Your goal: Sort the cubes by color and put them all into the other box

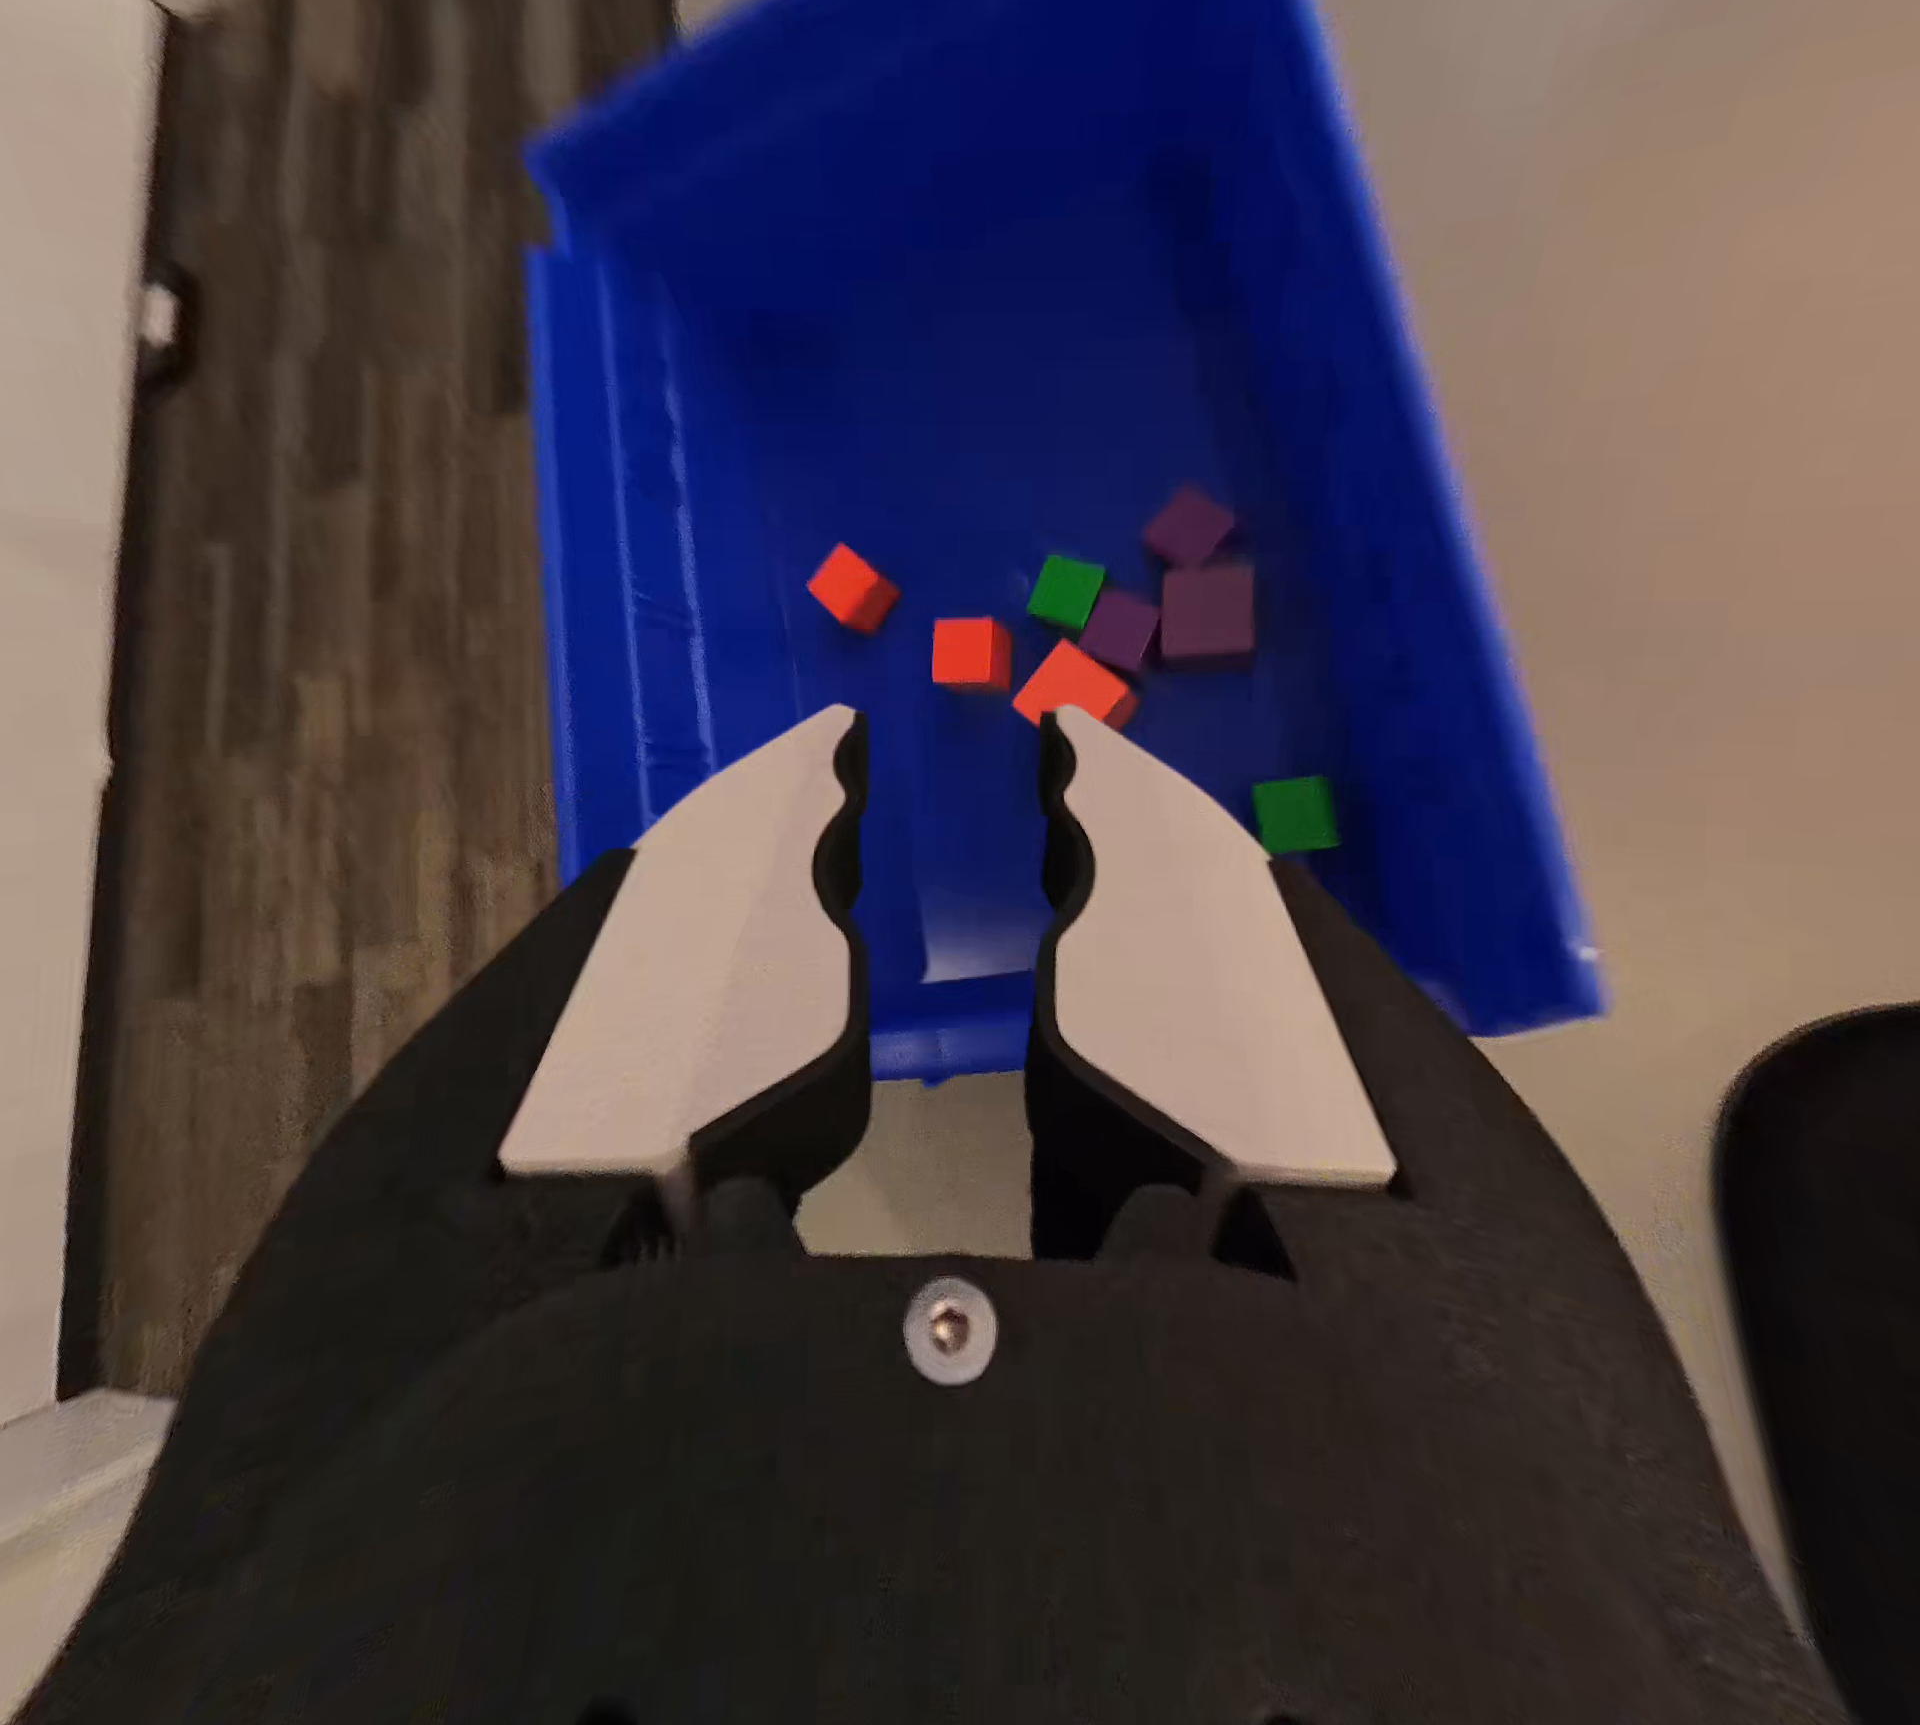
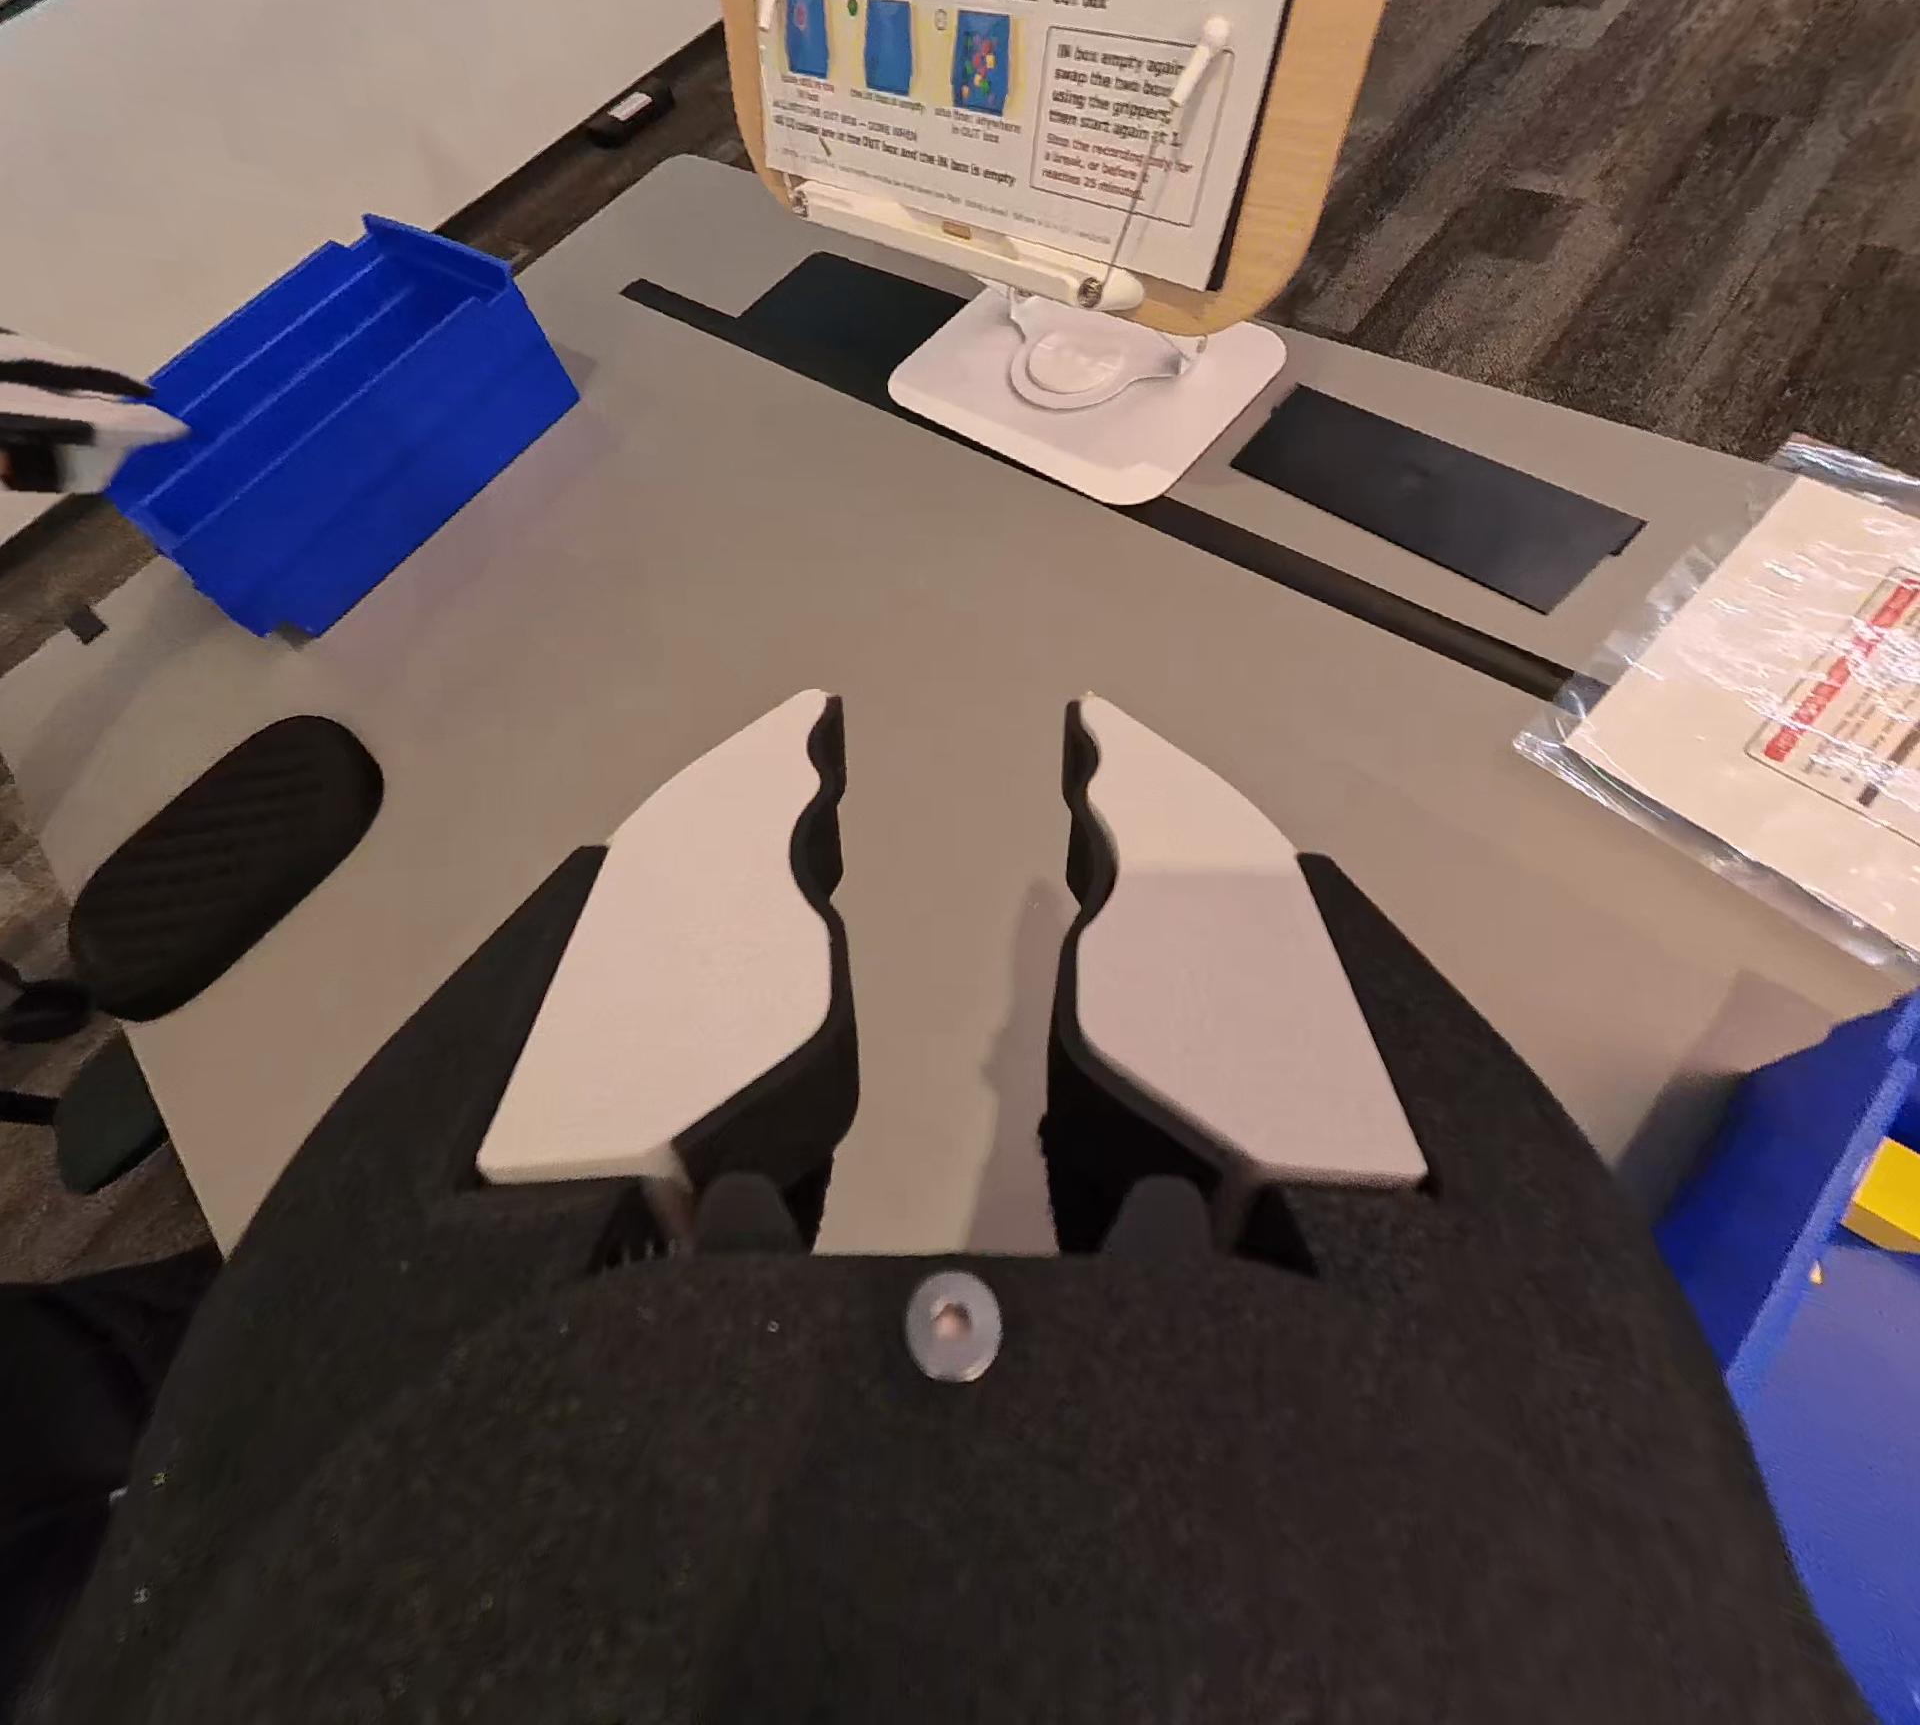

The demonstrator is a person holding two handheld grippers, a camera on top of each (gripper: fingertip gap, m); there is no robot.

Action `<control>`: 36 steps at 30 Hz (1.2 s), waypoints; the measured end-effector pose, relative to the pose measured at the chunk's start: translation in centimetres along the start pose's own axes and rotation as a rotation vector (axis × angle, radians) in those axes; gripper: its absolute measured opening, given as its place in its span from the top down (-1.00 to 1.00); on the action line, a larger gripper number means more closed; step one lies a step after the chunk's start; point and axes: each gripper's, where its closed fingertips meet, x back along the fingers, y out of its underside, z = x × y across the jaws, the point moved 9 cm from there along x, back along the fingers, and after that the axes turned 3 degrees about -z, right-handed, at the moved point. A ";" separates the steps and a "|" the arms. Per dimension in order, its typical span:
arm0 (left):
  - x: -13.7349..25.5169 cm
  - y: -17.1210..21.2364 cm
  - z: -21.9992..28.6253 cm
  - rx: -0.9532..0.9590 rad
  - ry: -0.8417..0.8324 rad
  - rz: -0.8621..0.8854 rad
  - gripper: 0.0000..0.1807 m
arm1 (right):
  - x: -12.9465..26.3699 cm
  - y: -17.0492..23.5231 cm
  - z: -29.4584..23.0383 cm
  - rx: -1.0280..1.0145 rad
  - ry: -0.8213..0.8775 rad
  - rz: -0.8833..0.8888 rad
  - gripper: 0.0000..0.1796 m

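In the left wrist view a blue box (image 1: 1382, 387) holds three red cubes (image 1: 970, 652), three purple cubes (image 1: 1205, 610) and two green cubes (image 1: 1294, 813). My left gripper (image 1: 951, 719) hovers open and empty over the box's near end, its right tip by a red cube (image 1: 1075, 683). In the right wrist view my right gripper (image 2: 954, 701) is open and empty above the grey table (image 2: 935, 553). The same blue box (image 2: 343, 418) stands far left, with the left gripper's tip (image 2: 94, 428) over it. A second blue box (image 2: 1808, 1312) at the right edge shows a yellow cube (image 2: 1886, 1197).
An instruction board on a white stand (image 2: 1091, 387) stands at the table's back. A plastic-wrapped sheet (image 2: 1766, 688) lies at the right. A black chair armrest (image 2: 223, 865) sits by the table's left edge. Dark wood floor (image 1: 312, 532) lies beyond.
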 end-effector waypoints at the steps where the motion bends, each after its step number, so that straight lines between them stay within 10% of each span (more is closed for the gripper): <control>1: -1.4 0.3 -0.4 -0.005 0.031 -0.042 0.66 | -0.1 0.0 -0.2 0.005 -0.009 0.004 0.56; 8: -6.6 0.9 0.1 0.013 0.319 -0.099 0.76 | -0.1 0.9 0.1 -0.002 0.030 -0.044 0.56; 36: -11.4 -1.4 -0.4 -0.309 0.420 -0.184 0.73 | -2.5 2.0 0.9 -0.005 0.062 -0.217 0.59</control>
